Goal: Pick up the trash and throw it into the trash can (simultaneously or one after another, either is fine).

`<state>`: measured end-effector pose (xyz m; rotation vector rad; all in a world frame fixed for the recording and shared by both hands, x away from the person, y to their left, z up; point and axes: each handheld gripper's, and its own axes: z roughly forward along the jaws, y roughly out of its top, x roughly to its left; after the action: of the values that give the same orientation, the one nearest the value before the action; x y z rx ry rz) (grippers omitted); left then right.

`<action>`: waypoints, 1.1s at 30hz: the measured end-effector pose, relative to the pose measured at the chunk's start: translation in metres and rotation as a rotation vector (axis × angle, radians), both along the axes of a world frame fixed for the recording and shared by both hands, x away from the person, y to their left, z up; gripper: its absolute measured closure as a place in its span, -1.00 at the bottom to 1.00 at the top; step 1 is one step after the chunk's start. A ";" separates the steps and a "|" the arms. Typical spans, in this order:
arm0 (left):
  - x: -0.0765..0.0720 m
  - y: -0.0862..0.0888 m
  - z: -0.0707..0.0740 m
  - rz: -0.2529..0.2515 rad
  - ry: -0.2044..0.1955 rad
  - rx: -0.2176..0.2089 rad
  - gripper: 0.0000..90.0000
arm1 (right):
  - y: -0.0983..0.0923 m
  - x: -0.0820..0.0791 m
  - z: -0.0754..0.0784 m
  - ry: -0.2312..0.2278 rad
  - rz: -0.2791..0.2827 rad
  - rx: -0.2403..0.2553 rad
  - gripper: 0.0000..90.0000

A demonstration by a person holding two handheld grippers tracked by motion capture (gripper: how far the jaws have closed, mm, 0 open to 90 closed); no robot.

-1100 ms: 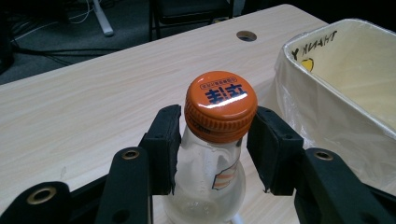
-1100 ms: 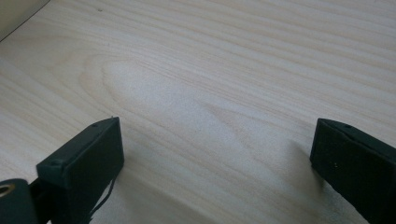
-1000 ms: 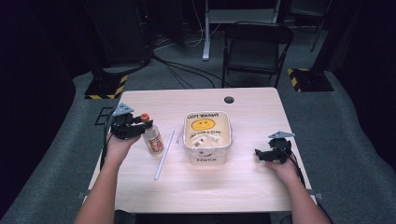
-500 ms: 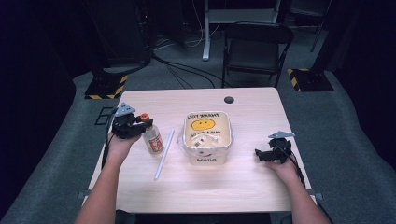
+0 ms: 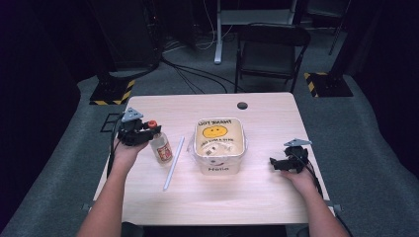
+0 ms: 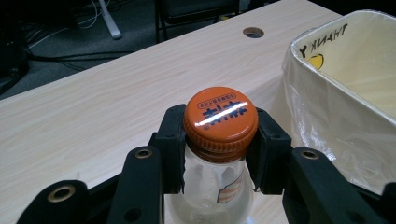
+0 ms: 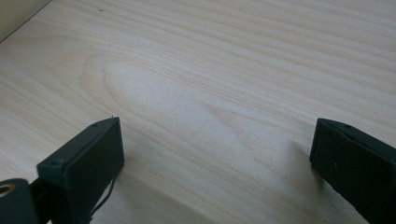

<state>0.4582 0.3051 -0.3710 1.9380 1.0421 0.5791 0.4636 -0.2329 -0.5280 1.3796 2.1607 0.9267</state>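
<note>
A clear bottle [image 5: 161, 148] with an orange cap [image 6: 220, 116] stands upright on the table's left side. My left gripper [image 5: 146, 131] reaches it from the left, and its jaws have just been closing with the bottle's neck between them. In the left gripper view the black pads [image 6: 171, 149] sit against the neck right under the cap, so the left gripper [image 6: 219, 144] is shut on the bottle. My right gripper [image 5: 273, 163] rests low at the table's right side. It [image 7: 217, 154] is open, with bare wood between its jaws.
A white bin [image 5: 220, 165] lined with a smiley-face plastic bag stands mid-table, close to the right of the bottle [image 6: 327, 121]. A white stick [image 5: 174, 163] lies between bottle and bin. A cable hole [image 5: 242, 105] is near the far edge. A folding chair [image 5: 269, 49] stands beyond the table.
The left gripper's jaws have drawn in around the bottle's neck. Both hands, the bottle and the bin stay where they were.
</note>
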 end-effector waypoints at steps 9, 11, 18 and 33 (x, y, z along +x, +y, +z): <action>-0.002 0.002 0.012 0.008 0.003 0.016 0.38 | 0.000 0.000 0.000 0.000 0.001 0.000 -0.95; -0.003 0.002 0.016 0.006 0.001 0.016 0.38 | 0.000 0.000 0.000 0.000 0.000 0.000 -0.95; -0.006 0.001 0.027 0.004 -0.008 0.023 0.38 | 0.000 0.000 0.000 0.000 0.001 0.000 -0.95; -0.012 -0.002 0.051 -0.001 -0.022 0.020 0.39 | 0.000 0.000 0.000 0.000 0.001 0.000 -0.95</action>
<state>0.4467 0.3031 -0.3196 1.9449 1.0252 0.6116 0.4636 -0.2329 -0.5280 1.3785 2.1610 0.9270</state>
